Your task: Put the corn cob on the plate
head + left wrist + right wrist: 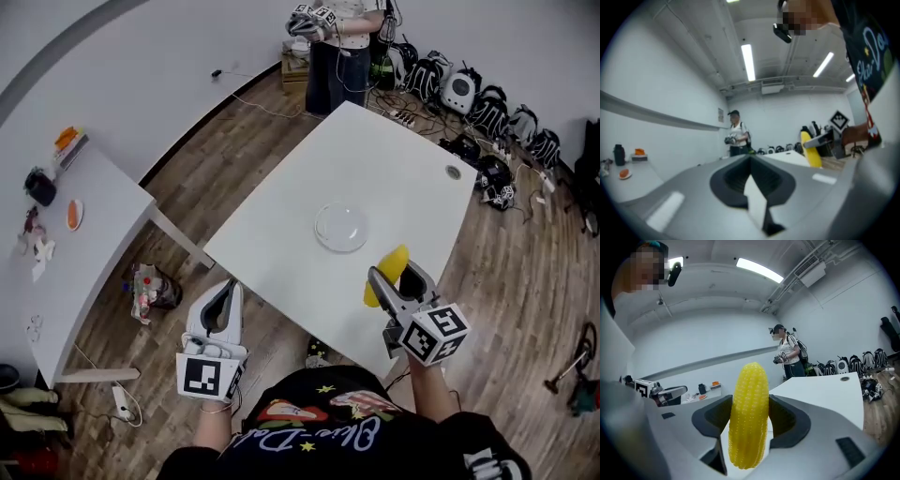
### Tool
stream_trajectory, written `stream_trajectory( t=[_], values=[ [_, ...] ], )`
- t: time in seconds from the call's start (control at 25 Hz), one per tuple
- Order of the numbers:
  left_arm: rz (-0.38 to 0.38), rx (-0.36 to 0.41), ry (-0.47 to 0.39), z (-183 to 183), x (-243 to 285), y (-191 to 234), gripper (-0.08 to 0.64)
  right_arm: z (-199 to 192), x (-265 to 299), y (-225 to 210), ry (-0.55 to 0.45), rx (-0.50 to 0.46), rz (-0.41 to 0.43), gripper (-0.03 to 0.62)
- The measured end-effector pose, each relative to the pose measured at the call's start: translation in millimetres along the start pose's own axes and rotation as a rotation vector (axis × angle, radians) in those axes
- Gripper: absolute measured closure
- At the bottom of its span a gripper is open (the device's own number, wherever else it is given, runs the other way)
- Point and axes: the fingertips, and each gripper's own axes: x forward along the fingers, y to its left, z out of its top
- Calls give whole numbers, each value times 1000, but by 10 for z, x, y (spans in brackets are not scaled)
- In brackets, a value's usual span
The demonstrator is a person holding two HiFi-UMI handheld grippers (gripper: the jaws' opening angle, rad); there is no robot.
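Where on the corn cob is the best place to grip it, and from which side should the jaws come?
Around its middle, jaws closing on the rounded sides, across its length. The corn cob is a long cylinder tapering at the tip, so the thick middle likely gives the evenest contact and balance. The right hand-held gripper holds it roughly so, both ends free.

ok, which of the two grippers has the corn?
The right gripper: its jaws are shut on the yellow corn cob. The left gripper has its jaws together with nothing between them.
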Motion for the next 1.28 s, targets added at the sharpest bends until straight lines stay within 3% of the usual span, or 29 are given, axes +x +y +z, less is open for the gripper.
stream_trajectory(
  t=[0.2, 0.64, 0.96, 1.28],
  values=[
    [-81, 31, 2, 70, 557, 102, 574, -90, 492, -325, 115, -53, -22, 341],
    [-259, -42, -44, 86, 1185, 443, 574, -459, 1532, -691, 580, -284, -7, 341],
    [-249, -114, -28, -64, 1161, 735, 574, -749, 2064, -750, 859, -420, 39, 342],
    [-205, -111, -23, -84, 1100, 967, 574, -1102, 2382, -841, 926, -387, 2, 355]
  ],
)
